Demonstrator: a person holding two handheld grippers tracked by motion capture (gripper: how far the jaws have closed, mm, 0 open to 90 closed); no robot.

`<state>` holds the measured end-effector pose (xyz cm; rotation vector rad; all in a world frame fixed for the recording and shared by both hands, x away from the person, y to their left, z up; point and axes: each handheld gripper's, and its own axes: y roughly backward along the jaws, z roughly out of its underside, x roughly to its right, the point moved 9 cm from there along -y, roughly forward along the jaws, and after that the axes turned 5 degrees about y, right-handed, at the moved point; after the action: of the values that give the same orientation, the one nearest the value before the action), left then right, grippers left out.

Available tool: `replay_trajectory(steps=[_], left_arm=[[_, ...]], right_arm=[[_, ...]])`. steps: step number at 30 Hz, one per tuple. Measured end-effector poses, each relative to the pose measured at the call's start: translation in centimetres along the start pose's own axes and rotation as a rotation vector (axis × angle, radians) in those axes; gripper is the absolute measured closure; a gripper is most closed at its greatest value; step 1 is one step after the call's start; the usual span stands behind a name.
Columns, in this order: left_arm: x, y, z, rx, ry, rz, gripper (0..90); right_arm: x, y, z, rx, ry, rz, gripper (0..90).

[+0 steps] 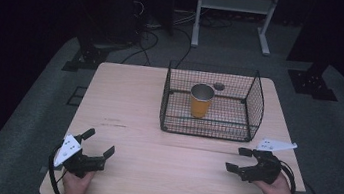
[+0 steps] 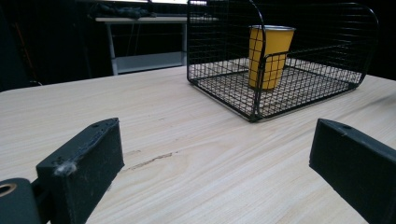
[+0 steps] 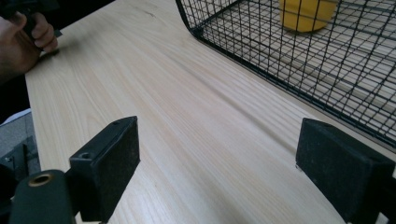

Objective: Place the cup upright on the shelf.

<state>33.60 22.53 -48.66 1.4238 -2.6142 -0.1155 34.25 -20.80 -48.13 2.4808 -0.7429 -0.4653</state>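
Cup (image 1: 201,100) stands upright in the basket (image 1: 254,106), far of both empty, spread-jawed grippers, slightly nearer the right gripper (image 1: 242,160) than the left gripper (image 1: 99,142), reachable only from above over the wire walls.

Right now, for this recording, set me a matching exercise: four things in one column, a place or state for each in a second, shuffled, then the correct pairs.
Things:
1. yellow cup
2. wire basket
3. left gripper
4. right gripper

Places or states:
A. open, near the table's front right edge
B. upright inside the basket
C. open, near the table's front left corner
D. on the wooden table, far half

Pairs: 1-B, 2-D, 3-C, 4-A
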Motion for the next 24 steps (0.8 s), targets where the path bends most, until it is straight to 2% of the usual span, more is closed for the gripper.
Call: replay_trajectory(steps=[17, 24], left_arm=[[0.0, 0.0, 0.0, -0.001, -0.001, -0.002, 2.3], [-0.1, 0.0, 0.0, 0.0, 0.0, -0.005, 2.3]], right_arm=[[0.0, 1.0, 1.9, 0.011, -0.025, 0.014, 13.0], [0.0, 1.3, 3.0, 0.016, -0.05, 0.018, 13.0]])
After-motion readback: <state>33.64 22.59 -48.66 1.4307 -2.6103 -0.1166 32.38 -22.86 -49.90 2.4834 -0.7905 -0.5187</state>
